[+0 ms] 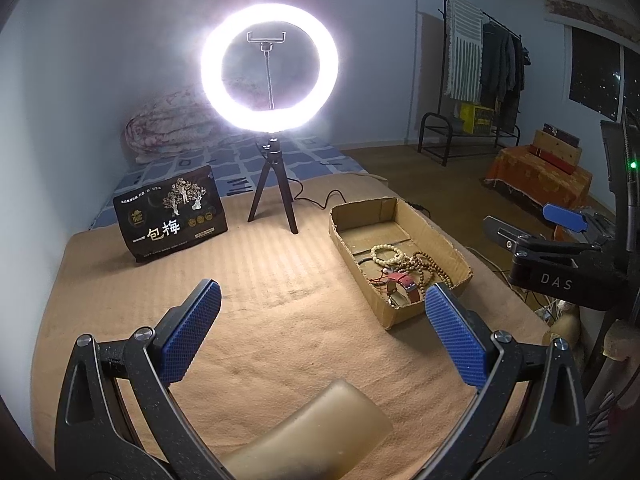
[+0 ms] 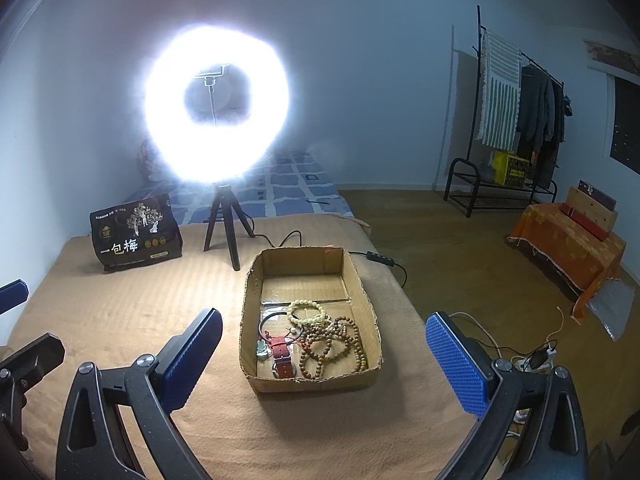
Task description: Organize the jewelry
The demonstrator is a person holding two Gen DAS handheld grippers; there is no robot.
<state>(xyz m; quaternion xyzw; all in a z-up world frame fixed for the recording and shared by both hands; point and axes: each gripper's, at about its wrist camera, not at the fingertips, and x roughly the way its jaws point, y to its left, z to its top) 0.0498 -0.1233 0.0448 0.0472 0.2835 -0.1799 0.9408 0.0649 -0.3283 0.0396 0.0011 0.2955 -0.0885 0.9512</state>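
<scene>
A cardboard box [image 2: 370, 312] on the tan blanket [image 2: 120, 312] holds tangled jewelry [image 2: 320, 336]: pale and brown bead strings, a red watch, a dark bangle, all heaped at its near end. Both the left gripper [image 1: 318, 332] and the right gripper [image 2: 324, 360] are spread wide, holding and touching nothing.

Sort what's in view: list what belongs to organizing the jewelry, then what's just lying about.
For the job:
cardboard box
pale bead bracelet
brown bead strands
red watch
black bangle
green pendant

Lying about:
ring light
black snack bag
amber block
clothes rack
</scene>
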